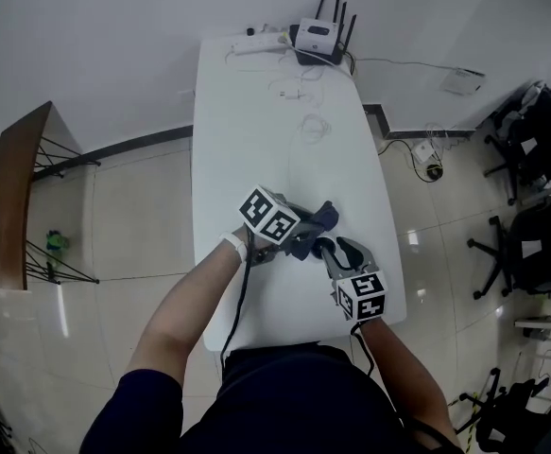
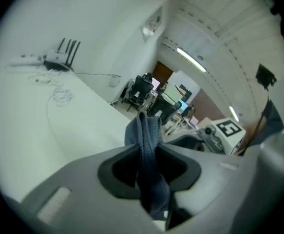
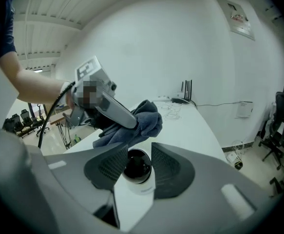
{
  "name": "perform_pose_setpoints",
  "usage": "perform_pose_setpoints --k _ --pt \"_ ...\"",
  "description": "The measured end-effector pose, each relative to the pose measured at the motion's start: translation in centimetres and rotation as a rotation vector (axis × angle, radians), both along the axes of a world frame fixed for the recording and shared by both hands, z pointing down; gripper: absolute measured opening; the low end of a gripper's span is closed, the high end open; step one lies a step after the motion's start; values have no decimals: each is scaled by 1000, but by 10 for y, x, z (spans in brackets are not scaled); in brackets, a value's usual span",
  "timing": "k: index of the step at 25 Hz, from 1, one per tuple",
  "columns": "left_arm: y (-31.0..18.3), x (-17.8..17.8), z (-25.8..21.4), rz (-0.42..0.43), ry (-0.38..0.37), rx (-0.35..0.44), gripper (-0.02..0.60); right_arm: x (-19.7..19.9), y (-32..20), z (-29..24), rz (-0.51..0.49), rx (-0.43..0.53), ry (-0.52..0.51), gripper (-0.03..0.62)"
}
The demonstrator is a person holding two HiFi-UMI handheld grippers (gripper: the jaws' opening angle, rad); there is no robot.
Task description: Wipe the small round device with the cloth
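Note:
The small round device (image 3: 138, 173), white with a black dome, sits upright between the pads of my right gripper (image 3: 138, 165), which is shut on it just above the white table (image 1: 256, 140) near its front edge. My left gripper (image 2: 149, 172) is shut on a dark blue cloth (image 2: 148, 150) that hangs bunched from its jaws. In the right gripper view the cloth (image 3: 138, 122) is just behind and above the device's dome, very close to it; whether it touches I cannot tell. In the head view the left gripper (image 1: 305, 237) and the right gripper (image 1: 336, 251) meet at the cloth (image 1: 318, 219).
A router with antennas (image 1: 318, 38), a power strip (image 1: 256, 43) and loose white cables (image 1: 313, 126) lie at the table's far end. Office chairs (image 1: 540, 244) stand on the tiled floor at the right. A wooden shelf (image 1: 15, 197) stands at the left.

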State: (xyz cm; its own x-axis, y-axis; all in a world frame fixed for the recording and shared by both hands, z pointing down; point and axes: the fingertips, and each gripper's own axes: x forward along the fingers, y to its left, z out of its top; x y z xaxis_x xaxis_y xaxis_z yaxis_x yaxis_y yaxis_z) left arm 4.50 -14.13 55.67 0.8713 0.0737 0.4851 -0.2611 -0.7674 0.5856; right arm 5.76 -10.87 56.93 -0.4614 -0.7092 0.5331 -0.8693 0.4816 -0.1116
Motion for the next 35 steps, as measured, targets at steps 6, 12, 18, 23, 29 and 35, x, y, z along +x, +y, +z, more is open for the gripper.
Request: perform_pose_setpoints --k 6,12,18,23,29,35 --pt "-23 -2 53 69 -108 -185 100 9 27 16 41 -86 -19 183" --pt "-4 13 96 366 -310 -242 100 11 56 42 40 -181 35 186" --pt "0 19 94 449 -282 -260 98 2 66 46 52 -197 -4 172" --pt "5 24 48 479 -178 -155 98 4 52 46 42 -161 15 172" --pt "37 24 2 555 -178 123 98 2 34 35 17 -111 14 172" --pt "65 26 14 576 -395 697 98 16 45 42 26 -133 5 172"
